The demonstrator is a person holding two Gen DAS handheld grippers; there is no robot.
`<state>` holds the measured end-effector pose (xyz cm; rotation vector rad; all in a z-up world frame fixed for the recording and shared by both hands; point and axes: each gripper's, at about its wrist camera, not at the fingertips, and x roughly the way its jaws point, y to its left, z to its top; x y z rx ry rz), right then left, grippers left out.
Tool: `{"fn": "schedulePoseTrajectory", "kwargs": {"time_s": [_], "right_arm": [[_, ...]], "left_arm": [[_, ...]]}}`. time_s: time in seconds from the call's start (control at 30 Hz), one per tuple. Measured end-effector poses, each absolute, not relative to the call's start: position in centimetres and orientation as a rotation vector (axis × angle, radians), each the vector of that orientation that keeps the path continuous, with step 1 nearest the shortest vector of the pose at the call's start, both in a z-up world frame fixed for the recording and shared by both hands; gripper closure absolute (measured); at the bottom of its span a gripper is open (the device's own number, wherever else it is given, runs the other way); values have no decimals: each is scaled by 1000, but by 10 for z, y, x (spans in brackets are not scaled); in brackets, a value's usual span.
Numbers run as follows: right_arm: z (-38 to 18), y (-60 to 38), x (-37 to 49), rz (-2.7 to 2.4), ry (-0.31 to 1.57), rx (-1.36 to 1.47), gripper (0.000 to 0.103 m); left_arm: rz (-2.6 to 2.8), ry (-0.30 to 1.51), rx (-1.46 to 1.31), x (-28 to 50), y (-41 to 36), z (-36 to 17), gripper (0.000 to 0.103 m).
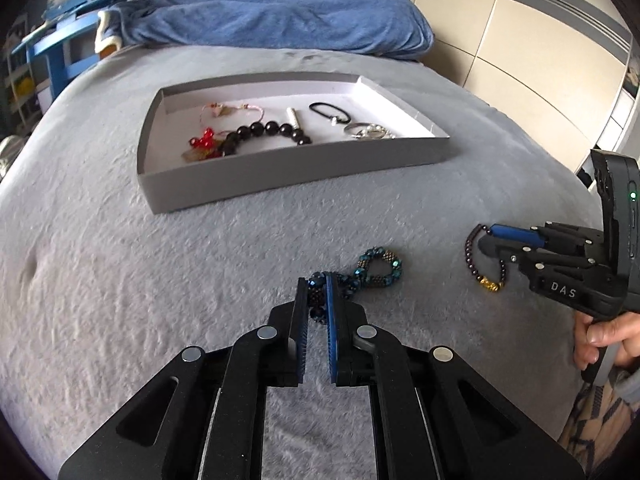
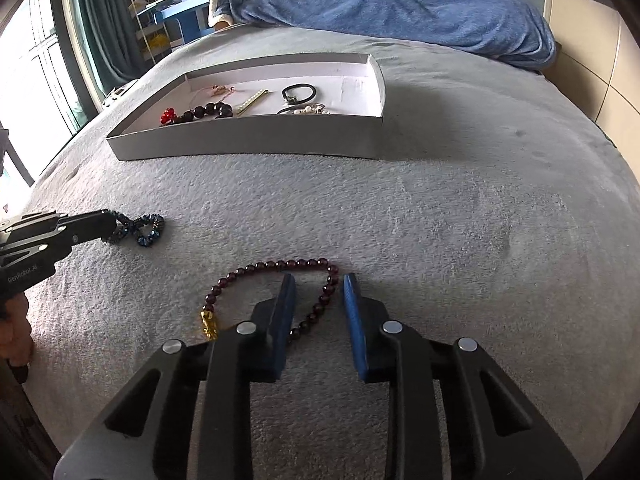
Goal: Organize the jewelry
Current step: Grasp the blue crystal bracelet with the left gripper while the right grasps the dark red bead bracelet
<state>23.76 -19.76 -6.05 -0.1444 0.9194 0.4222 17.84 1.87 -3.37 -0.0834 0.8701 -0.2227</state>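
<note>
My left gripper (image 1: pixel 318 280) is shut on the near end of a blue beaded bracelet (image 1: pixel 378 268), which lies twisted on the grey bedspread; it also shows in the right wrist view (image 2: pixel 146 228). My right gripper (image 2: pixel 318 280) is open, its jaws astride one side of a dark red bead bracelet (image 2: pixel 276 266) with a gold charm (image 2: pixel 210 324). That bracelet also shows in the left wrist view (image 1: pixel 472 256). A grey tray (image 1: pixel 280 176) further back holds a black bead bracelet (image 1: pixel 264 130), red beads (image 1: pixel 202 140), a black hair tie (image 1: pixel 326 112) and silver rings (image 1: pixel 368 131).
The grey bedspread (image 2: pixel 460 220) covers the bed. A blue blanket (image 1: pixel 280 16) lies bunched at the far end. Blue shelves (image 1: pixel 60 40) stand to the far left, a wardrobe (image 1: pixel 540 40) to the right. A hand (image 1: pixel 600 336) holds the right gripper's handle.
</note>
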Motion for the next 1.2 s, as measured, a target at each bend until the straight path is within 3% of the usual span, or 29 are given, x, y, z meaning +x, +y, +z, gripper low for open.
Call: {"fn": "schedulePoseTrajectory", "kwargs": {"time_s": [0.1, 0.67, 0.83, 0.9, 1.2], "right_arm": [[-61, -199, 237, 422, 922, -136, 78], [-64, -200, 238, 424, 926, -119, 78], [-64, -198, 238, 439, 923, -124, 92], [-63, -195, 237, 449, 918, -131, 97], [-53, -191, 235, 480, 874, -98, 97]], "left_arm": [[-224, 867, -79, 180, 18, -34, 72], [-259, 927, 8, 193, 0, -43, 66], [-269, 927, -43, 189, 10, -45, 88], [-268, 913, -52, 187, 13, -43, 88], [-267, 838, -42, 178, 10, -19, 89]]}}
